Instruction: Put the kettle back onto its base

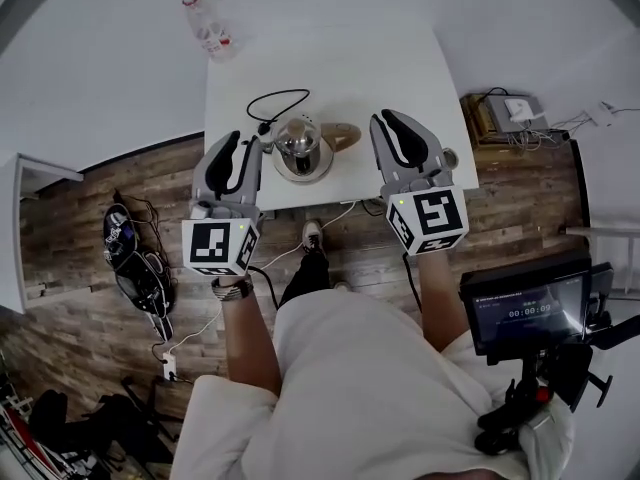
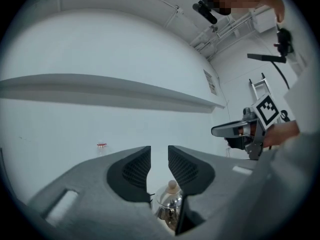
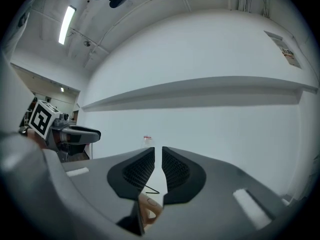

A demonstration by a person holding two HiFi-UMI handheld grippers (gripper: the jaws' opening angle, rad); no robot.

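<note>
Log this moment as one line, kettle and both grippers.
left gripper: jaws apart, empty | right gripper: jaws slightly apart, empty | kettle: on table, unheld

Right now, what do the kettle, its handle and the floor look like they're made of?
Kettle: polished metal, probably stainless steel; its body gives mirror-like reflections.
Handle: matte tan, wood or plastic, can't tell which.
Floor: wood-look planks with grain and seams, possibly laminate.
</note>
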